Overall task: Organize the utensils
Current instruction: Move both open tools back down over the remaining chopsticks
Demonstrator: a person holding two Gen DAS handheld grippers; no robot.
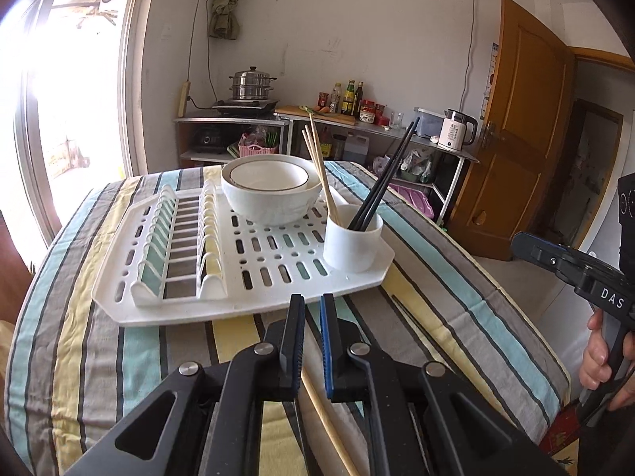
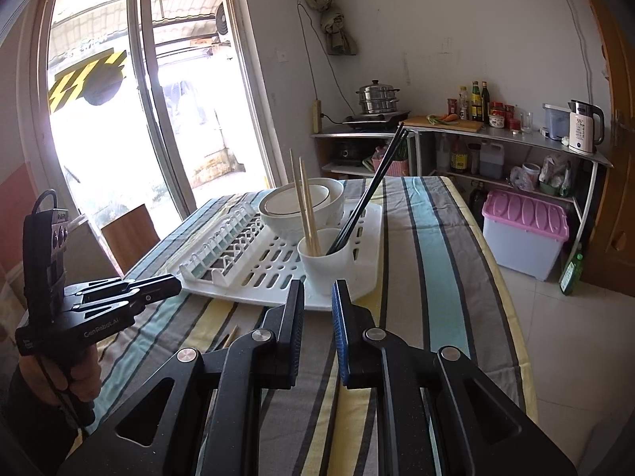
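From my left gripper [image 1: 312, 309] I look across a striped tablecloth [image 1: 444, 246] to a white drying rack [image 1: 198, 297] lying just past my fingertips. Its slotted plate holder [image 1: 174, 246] stands at the left end, two nested white bowls [image 1: 270, 194] sit on the far middle, and a white cup [image 1: 353, 242] stands on the near right corner. In that cup two pale wooden chopsticks [image 1: 317, 166] lean left and a bunch of black chopsticks [image 1: 389, 174] lean right. My left jaws are clenched almost together with only a slim gap, and nothing sits between the pads; one loose wooden chopstick [image 1: 321, 416] lies on the cloth below them, running toward the near edge. At the far right edge my other hand [image 1: 603, 357] grips the handle of the right tool. From my right gripper [image 2: 317, 309] the same rack [image 2: 254, 277] lies ahead and slightly left, with the cup [image 2: 325, 265] just beyond my fingertips, wooden chopsticks [image 2: 305, 206] upright in it and black ones [image 2: 369, 194] slanting right, the bowls [image 2: 301, 206] behind it. My right jaws stand a little apart and grasp nothing. At the left, my left hand [image 2: 75, 380] holds the left tool [image 2: 174, 283], whose tips appear closed, near the rack's near left corner. The tip of a loose chopstick [image 2: 231, 336] shows on the cloth just left of my right jaws. A pink-lidded bin [image 2: 524, 226] sits on the floor at the far right.
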